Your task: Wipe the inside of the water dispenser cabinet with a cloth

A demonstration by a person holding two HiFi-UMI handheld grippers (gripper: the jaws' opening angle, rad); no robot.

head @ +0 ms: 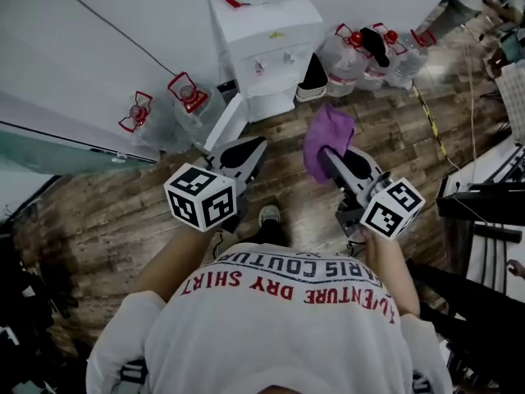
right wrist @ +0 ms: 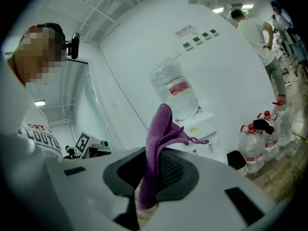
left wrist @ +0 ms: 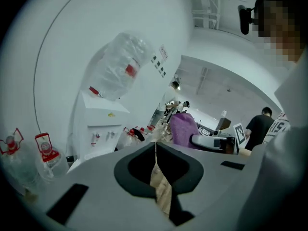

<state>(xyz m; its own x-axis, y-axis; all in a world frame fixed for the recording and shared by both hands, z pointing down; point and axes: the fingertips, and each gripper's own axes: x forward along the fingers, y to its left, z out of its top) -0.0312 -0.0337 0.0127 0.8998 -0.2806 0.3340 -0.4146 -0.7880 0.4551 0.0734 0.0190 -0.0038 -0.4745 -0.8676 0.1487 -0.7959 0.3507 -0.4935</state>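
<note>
On the wooden floor (head: 107, 212) ahead of us, against the wall, stands the water dispenser (head: 267, 43), well apart from both grippers. Our right gripper (head: 330, 156) has its jaws clamped on the purple cloth (head: 326, 138), which stands up in a loose fold above them. Our left gripper (head: 248, 153) has its jaws pressed together with nothing between them.

We judge that the step in hand is the approach. To do it well, we should crouch low and bring the cloth level with the lower cabinet. It would help to present a broad face of the fabric, not the bunched edge. The left gripper is free to steady the white panel (head: 226, 123) angled out at the dispenser's foot, which we take to be the cabinet door.

From the head view we look down on the dispenser's top and front, so the inside of the cabinet is hidden from us. Neither gripper view shows it either: the cloth covers part of the dispenser in the right one. The water bottles (head: 365, 56) crowd its right side, and we cannot tell how much room they leave.
</note>
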